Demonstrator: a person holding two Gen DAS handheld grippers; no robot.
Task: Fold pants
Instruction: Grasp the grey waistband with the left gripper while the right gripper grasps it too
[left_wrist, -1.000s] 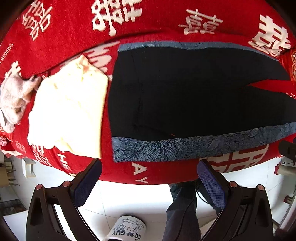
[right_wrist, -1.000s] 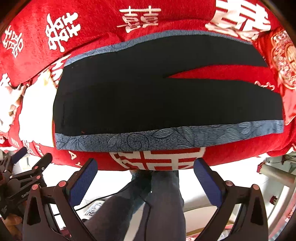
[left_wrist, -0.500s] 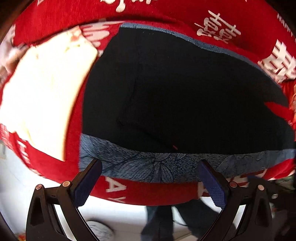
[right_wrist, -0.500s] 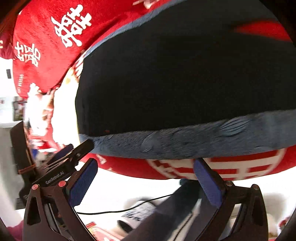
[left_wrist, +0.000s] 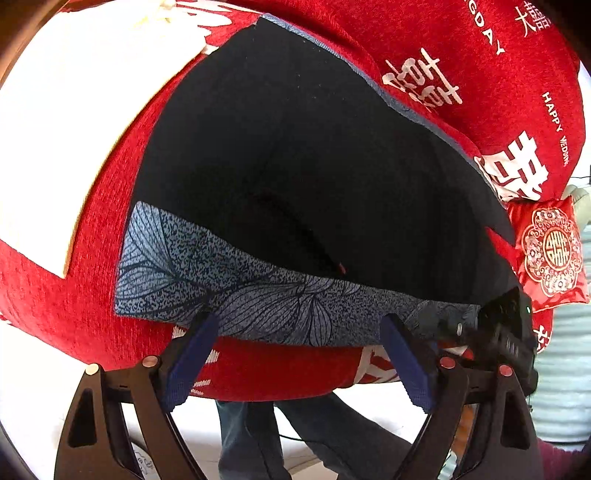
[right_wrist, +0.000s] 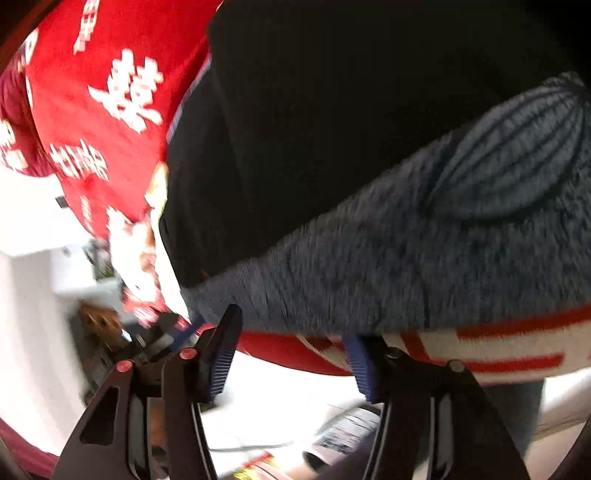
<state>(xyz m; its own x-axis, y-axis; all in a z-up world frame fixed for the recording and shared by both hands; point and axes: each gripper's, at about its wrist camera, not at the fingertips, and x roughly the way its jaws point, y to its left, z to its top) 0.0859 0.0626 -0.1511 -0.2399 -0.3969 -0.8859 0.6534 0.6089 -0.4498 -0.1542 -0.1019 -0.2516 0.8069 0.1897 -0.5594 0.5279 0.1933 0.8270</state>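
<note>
Black pants lie flat on a red blanket, with a blue-grey leaf-print side band along their near edge. My left gripper is open, its fingertips at the band's lower edge near the waist end. The right gripper shows at the right of the left wrist view, at the same band. In the right wrist view the pants and band fill the frame, blurred. My right gripper is open, narrower than before, its fingertips at the band's near edge.
A cream folded cloth lies left of the pants on the red blanket with white characters. A small red patterned pouch sits at the right. The person's jeans and a white floor show below the edge.
Both grippers have moved in close to the pants' near band, the left toward the waist end. The right gripper's fingers have narrowed. The views have tilted.
</note>
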